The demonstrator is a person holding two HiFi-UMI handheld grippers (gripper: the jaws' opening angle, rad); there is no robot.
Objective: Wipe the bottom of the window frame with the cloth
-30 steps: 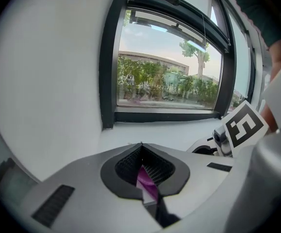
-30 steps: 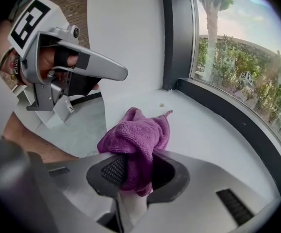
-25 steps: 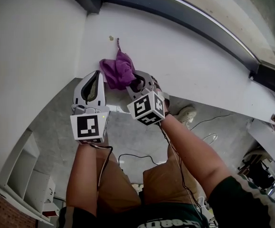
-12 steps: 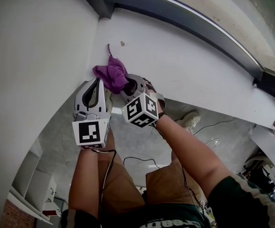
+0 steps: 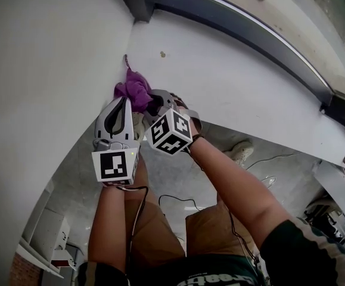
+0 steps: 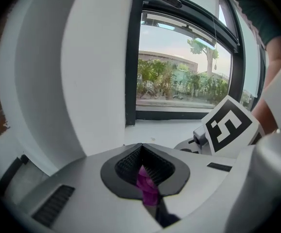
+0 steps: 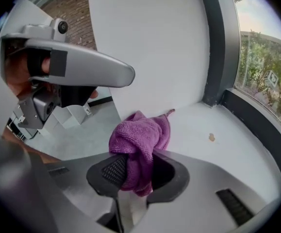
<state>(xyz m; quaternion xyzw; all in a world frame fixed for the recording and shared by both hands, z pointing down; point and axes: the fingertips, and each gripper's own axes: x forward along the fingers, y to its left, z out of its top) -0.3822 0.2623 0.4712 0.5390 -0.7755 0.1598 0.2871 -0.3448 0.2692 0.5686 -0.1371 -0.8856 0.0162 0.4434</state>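
A crumpled purple cloth (image 5: 133, 88) rests on the white window sill (image 5: 232, 82), pressed close to the left wall. My right gripper (image 5: 154, 100) is shut on the cloth (image 7: 140, 137), which bulges out past its jaws. My left gripper (image 5: 124, 102) sits just left of it over the sill's front edge, jaws shut with nothing between them; a bit of purple cloth (image 6: 147, 186) shows through the hollow behind its tips. The dark bottom bar of the window frame (image 5: 238, 22) runs along the back of the sill and meets a dark upright at the corner.
A white wall (image 5: 53, 52) bounds the sill on the left. A small brown speck (image 5: 162, 55) lies on the sill beyond the cloth. Below the sill are grey floor, black cables (image 5: 172, 198), a shoe (image 5: 238, 151) and white shelving (image 5: 41, 234).
Both grippers and the cloth have slid left along the sill. The cloth now lies against the left wall, closer to the corner.
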